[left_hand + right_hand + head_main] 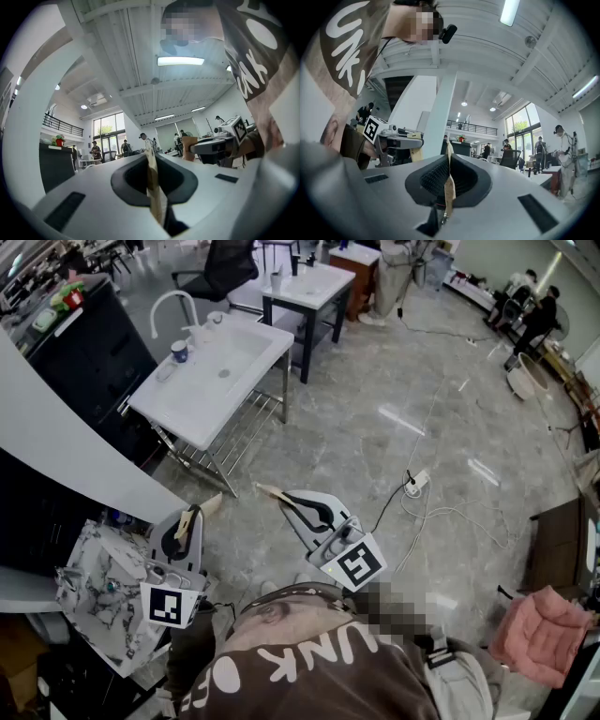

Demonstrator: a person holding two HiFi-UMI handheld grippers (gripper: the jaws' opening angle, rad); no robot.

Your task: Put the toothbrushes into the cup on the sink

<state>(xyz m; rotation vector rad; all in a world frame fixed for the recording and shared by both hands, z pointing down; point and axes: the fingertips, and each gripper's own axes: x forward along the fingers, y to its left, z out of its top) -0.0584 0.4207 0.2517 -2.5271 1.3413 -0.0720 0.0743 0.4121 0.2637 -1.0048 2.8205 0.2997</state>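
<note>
Grey stone floor (394, 381) spreads across a big open hall, and the white sink (253, 348) on its metal frame stands well ahead of me, up and to my left. On the sink's rim the cup (179, 352), blue and white, stands upright just beside the white faucet (170, 304). Near the cup, on my side of it, a small pale thing lies on the rim; it is too small for me to say whether it is a toothbrush. Beyond the sink stand a small white worktop (317, 285) on dark legs and a black chair (225, 263). To the right of the sink, well apart from it, a power strip (415, 484) with a loose cable lies on the floor. My left claw (210, 504) and my right claw (272, 491) both hang low in front of my chest, well apart from the sink, their tips turned toward it, each with its marker cube nearest me. In the left gripper view my left claw's tan pads (153, 187) lie flat against each other, with only a thin seam between them. In the right gripper view it is the same: the pads (449, 189) are pressed together and hold nothing.
</note>
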